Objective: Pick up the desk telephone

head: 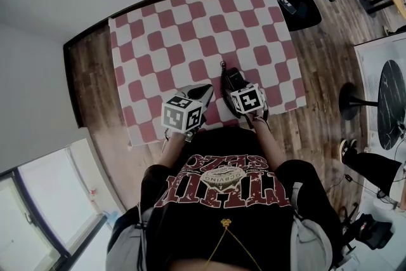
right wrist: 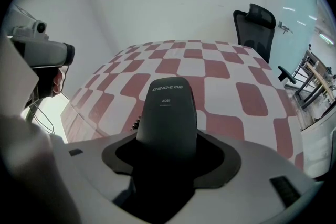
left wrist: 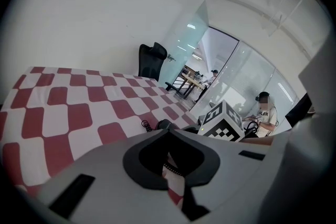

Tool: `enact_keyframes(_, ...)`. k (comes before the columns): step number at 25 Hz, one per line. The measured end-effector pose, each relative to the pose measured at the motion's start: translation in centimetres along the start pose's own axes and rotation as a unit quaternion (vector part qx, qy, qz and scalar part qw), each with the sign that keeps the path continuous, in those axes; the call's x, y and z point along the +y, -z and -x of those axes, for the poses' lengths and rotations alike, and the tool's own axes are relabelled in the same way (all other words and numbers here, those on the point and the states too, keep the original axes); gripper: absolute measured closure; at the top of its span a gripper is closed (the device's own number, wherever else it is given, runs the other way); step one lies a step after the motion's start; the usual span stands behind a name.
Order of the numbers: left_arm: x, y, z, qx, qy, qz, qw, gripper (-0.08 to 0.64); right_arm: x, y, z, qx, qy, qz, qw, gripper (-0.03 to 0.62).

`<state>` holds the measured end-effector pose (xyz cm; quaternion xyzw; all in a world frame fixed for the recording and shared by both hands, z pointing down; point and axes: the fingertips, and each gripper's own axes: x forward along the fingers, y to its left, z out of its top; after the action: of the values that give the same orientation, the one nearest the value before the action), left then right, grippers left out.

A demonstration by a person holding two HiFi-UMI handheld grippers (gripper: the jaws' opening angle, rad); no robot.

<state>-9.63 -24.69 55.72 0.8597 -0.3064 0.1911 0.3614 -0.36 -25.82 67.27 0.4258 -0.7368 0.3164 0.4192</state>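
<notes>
Head view: the desk telephone (head: 233, 82) sits at the table's (head: 190, 16) near edge, just right of the left gripper (head: 187, 112). Left gripper view: jaws together, empty. Right gripper view: the right gripper (right wrist: 167, 165) looks clamped on it, so lift slow and level.

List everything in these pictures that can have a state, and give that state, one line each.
tablecloth: spread flat.
desk telephone: between the right gripper's jaws, near the tablecloth's near edge; cannot tell whether it is lifted.
right gripper: shut on the desk telephone.
left gripper: shut, empty, beside the desk telephone.
office chair: upright, unoccupied, beyond the tablecloth's far edge.
</notes>
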Motion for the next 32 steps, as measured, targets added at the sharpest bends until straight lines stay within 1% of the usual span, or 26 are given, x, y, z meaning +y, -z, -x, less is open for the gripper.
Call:
enact_keyframes(3,-0.2,0.2,-0.4,0.002,0.005,0.005,1.0000,0.552,-0.2,0.1,0.5,0.001,-0.002,-0.001,1.000,0.310)
enact_keyframes(7,-0.7,0.1,-0.7,-0.001,0.021,0.025,0.9995,0.552,-0.2,0.1,1.2,0.000,-0.004,0.003,1.000,0.310)
enact_keyframes(13,-0.8,0.2,-1.1,0.005,0.027,0.031,0.9992,0.552,0.0,-0.2,2.7,0.001,-0.009,0.007,1.000,0.310)
enact_keyframes(17,-0.9,0.6,-1.5,0.018,0.025,0.022,0.9993,0.552,0.2,-0.1,3.3,0.002,-0.016,0.007,1.000,0.310)
enact_keyframes(21,-1.4,1.2,-2.0,0.029,0.039,0.033,0.9983,0.552,0.3,-0.4,4.3,0.001,-0.021,0.010,1.000,0.310)
enact_keyframes(25,-1.6,1.7,-2.3,0.043,0.036,0.016,0.9983,0.552,0.5,-0.6,5.3,-0.002,-0.026,0.013,1.000,0.310)
enact_keyframes(32,-1.9,2.1,-2.4,0.051,0.038,0.008,0.9979,0.552,1.0,-1.4,7.5,-0.006,-0.029,0.025,0.999,0.310)
